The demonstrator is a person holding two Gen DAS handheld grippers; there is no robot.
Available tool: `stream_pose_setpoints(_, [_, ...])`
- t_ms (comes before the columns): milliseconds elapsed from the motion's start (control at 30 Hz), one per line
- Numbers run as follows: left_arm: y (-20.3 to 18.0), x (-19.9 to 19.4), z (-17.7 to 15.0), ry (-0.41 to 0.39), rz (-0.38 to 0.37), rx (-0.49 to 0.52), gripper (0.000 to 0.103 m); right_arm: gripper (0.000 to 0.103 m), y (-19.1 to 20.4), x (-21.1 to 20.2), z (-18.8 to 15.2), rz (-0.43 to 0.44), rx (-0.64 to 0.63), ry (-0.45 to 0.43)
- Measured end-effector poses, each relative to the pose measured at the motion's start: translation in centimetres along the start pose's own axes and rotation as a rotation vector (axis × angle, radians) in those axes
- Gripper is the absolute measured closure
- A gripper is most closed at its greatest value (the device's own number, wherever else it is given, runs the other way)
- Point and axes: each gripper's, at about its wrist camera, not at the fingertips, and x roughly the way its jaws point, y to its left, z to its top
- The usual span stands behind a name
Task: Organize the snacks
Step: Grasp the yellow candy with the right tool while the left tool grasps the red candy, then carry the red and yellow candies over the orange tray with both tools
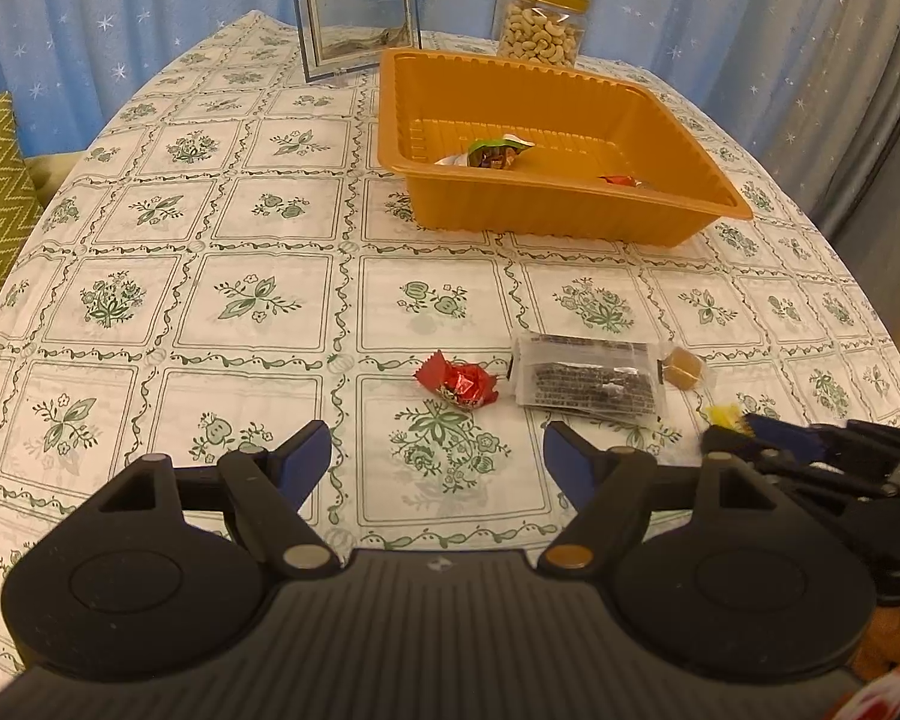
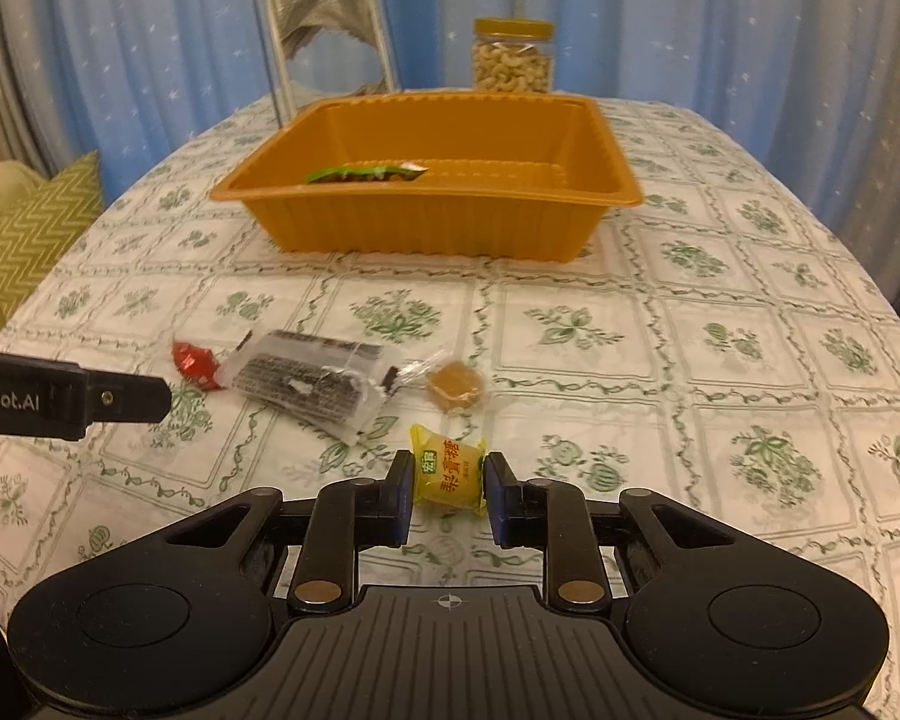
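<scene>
Right claw (image 2: pixel 448 480) grips the yellow candy (image 2: pixel 450 474) across its body: light, slippery wrapper, probably firm inside. Left claw (image 1: pixel 437 461) released, empty.

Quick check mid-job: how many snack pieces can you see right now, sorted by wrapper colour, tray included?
Red: 2, red candy on the table, red piece in the orange tray
Green: 1, green packet in the tray
Yellow: 1, yellow candy in the right gripper
Clear: 2, dark-filled packet, brown candy
Total: 6
</scene>
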Motion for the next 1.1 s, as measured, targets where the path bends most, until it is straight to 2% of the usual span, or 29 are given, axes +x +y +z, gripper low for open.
stream_pose_setpoints(100, [0.2, 0.5, 0.2, -0.004, -0.004, -0.003, 0.029, 0.078, -0.9, -0.5, 0.2, -0.014, 0.024, -0.004])
stream_pose_setpoints(200, [0.4, 1.1, 0.7, -0.007, -0.009, -0.015, 0.036, 0.078, -1.6, -0.8, 0.2, -0.030, 0.039, -0.004])
stream_pose_setpoints(267, [0.5, 1.6, 1.0, -0.009, -0.012, -0.020, 0.047, 0.078, -2.0, -0.8, 0.1, -0.039, 0.046, -0.003])
stream_pose_setpoints(433, [0.3, 2.7, 1.7, -0.008, -0.020, -0.027, 0.064, 0.078, -2.4, -0.7, 0.1, -0.045, 0.061, 0.004])
stream_pose_setpoints(700, [0.1, 4.0, 2.0, -0.017, -0.035, -0.044, 0.065, 0.078, -2.5, -0.2, 0.1, -0.042, 0.061, 0.012])
stream_pose_setpoints(800, [-0.1, 4.4, 2.2, -0.021, -0.036, -0.041, 0.070, 0.078, -2.7, -0.1, 0.1, -0.043, 0.064, 0.016])
stream_pose_setpoints(867, [-0.2, 4.6, 2.3, -0.024, -0.040, -0.036, 0.081, 0.078, -2.7, -0.1, 0.0, -0.044, 0.065, 0.019])
stream_pose_setpoints(1100, [-0.6, 5.1, 2.6, -0.033, -0.014, 0.016, 0.081, 0.078, -2.7, -0.2, 0.1, -0.046, 0.065, 0.014])
